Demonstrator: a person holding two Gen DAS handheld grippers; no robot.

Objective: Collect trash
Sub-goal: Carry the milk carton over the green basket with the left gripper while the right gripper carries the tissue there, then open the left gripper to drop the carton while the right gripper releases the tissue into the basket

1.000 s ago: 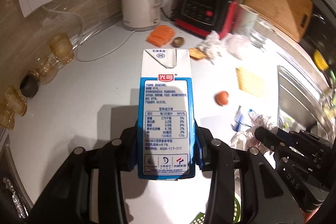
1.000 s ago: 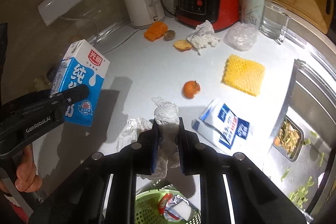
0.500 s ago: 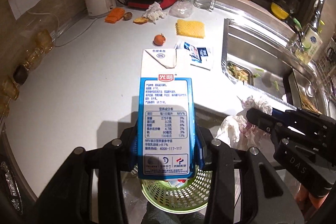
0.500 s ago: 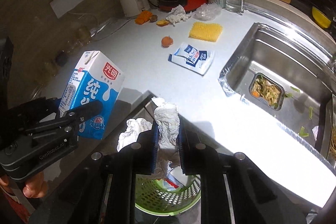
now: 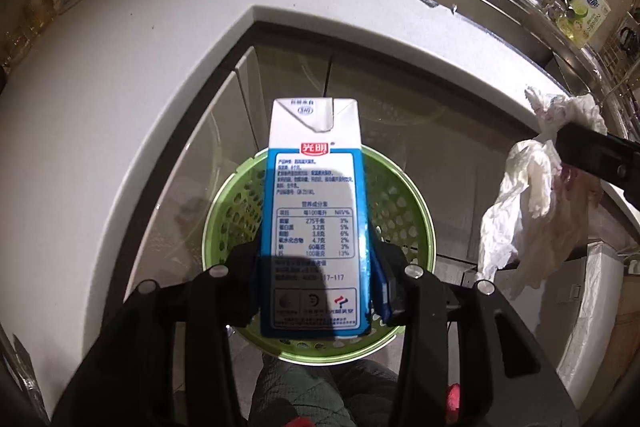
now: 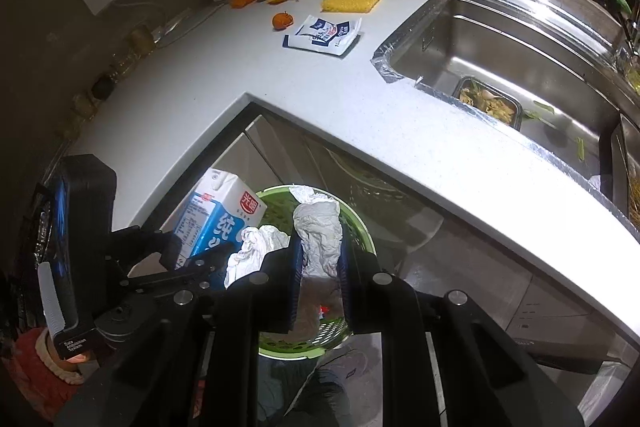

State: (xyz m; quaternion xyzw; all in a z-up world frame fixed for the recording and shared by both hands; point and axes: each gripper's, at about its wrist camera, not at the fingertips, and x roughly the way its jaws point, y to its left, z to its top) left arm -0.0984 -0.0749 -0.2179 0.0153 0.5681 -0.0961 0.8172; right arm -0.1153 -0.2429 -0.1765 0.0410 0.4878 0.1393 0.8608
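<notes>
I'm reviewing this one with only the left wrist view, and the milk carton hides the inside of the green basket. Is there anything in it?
Observer: Yes. The right wrist view shows a small red-and-white scrap inside the green basket.
Operator: I see only one right finger. Is that gripper really clamping the tissue?
Observer: Yes. The right gripper has its fingers shut on the crumpled tissue, above the basket and beside the milk carton.
Operator: Is there anything down in the sink?
Observer: A metal tray of vegetable scraps sits in the sink.
</notes>
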